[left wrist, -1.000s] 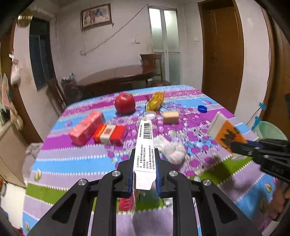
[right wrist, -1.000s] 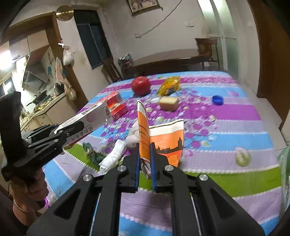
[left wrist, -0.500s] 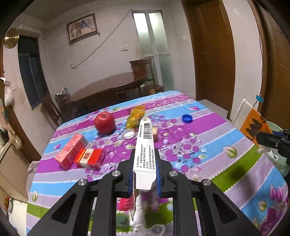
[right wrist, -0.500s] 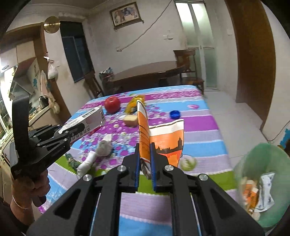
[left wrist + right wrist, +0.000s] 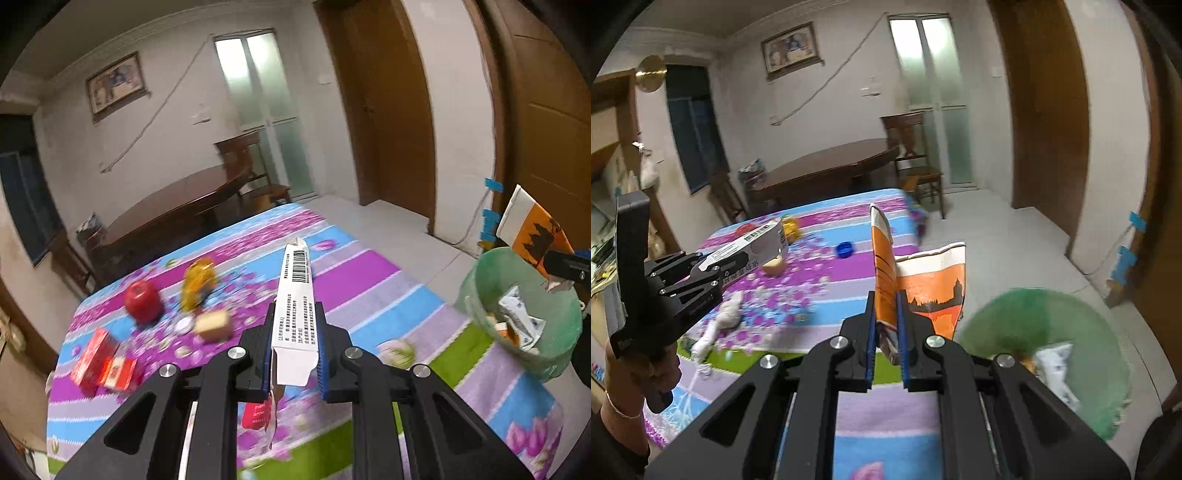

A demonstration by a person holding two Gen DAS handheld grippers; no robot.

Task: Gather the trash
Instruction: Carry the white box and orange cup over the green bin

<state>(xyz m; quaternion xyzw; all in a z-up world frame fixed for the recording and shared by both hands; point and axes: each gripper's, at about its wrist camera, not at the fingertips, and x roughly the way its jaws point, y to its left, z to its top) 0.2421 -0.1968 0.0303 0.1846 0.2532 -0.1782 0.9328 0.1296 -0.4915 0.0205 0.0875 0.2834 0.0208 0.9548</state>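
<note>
A long white barcoded carton (image 5: 295, 314) points toward 12 o'clock; a flattened orange-and-white carton (image 5: 923, 291) stands on edge; the green bin (image 5: 524, 314) at 3 o'clock holds wrappers.

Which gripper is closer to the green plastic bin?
Right. The right gripper holds its orange carton beside the green plastic bin; the left gripper is farther off, above the striped tablecloth.

The table with a striped, flowered cloth (image 5: 369, 280) carries a round red apple (image 5: 143, 301), a red carton (image 5: 96, 356) and a blue cap (image 5: 844, 250).
</note>
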